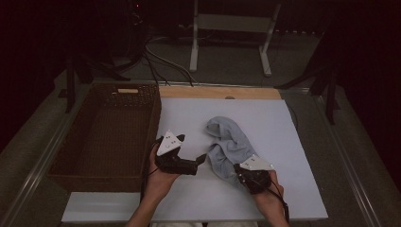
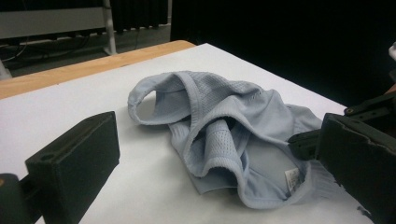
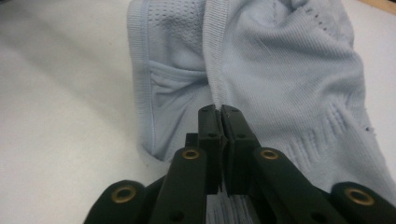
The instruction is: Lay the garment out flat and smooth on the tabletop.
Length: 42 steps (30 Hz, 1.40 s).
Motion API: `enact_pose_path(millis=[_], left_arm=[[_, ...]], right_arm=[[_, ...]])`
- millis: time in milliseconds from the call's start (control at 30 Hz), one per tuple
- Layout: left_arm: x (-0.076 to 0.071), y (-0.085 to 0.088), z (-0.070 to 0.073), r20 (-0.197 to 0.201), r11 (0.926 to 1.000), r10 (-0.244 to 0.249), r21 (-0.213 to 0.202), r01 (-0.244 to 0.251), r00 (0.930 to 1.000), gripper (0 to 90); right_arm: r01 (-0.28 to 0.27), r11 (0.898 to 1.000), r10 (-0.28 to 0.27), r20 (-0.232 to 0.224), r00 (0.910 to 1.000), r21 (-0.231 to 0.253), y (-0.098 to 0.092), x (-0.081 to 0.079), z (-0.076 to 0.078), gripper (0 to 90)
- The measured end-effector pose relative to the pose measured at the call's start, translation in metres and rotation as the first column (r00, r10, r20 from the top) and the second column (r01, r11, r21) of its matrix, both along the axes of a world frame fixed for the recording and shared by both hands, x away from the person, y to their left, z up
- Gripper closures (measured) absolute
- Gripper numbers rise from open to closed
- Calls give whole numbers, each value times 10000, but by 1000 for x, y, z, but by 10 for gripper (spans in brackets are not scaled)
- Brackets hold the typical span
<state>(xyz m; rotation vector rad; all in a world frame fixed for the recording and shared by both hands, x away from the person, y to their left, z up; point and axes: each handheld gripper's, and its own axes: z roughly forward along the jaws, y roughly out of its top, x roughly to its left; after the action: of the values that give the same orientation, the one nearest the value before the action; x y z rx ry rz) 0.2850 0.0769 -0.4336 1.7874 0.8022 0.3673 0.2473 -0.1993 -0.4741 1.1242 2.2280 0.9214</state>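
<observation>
A: Garment [image 1: 227,144] position?
B: Crumpled mid-bench [image 1: 265,118], right of the basket [image 1: 106,135].
A: Tongs?
B: Right tongs [image 3: 219,111] pinched on garment's ribbed hem. Left tongs [image 1: 202,158] apart, just beside it.

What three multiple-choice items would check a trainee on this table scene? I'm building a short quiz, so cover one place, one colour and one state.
1. Where does the wicker basket stand?
A. Left of the white board
B. On the board's far right
C. Under the garment

2. What colour is the crumpled garment?
A. Red
B. Light blue
C. Black

3. How does the right gripper stand?
A. Wide open above the board
B. Shut on a fold of the garment
C. Inside the basket

Key: 1 A, the high view shows the basket beside the white board's left edge. 2 B, the fabric is pale blue in each view. 3 B, the right gripper view shows its jaws pressed together on a fabric seam.
</observation>
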Motion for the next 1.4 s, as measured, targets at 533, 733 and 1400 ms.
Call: enact_pose_path(millis=[533, 733, 1400], left_arm=[[0, -3, -1, -12, 9999, -92, 57, 92, 10000, 13], [0, -3, -2, -25, 9999, -112, 63, 112, 9999, 14], [-1, -4, -2, 3, 9999, -147, 61, 147, 9999, 13]], right_arm=[[1028, 9922, -1091, 926, 9897, 708, -40, 8, 31, 887], [1469, 9845, -1562, 988, 9828, 956, -57, 13, 35, 887], [2969, 9423, -3118, 828, 9465, 1545, -113, 23, 36, 884]])
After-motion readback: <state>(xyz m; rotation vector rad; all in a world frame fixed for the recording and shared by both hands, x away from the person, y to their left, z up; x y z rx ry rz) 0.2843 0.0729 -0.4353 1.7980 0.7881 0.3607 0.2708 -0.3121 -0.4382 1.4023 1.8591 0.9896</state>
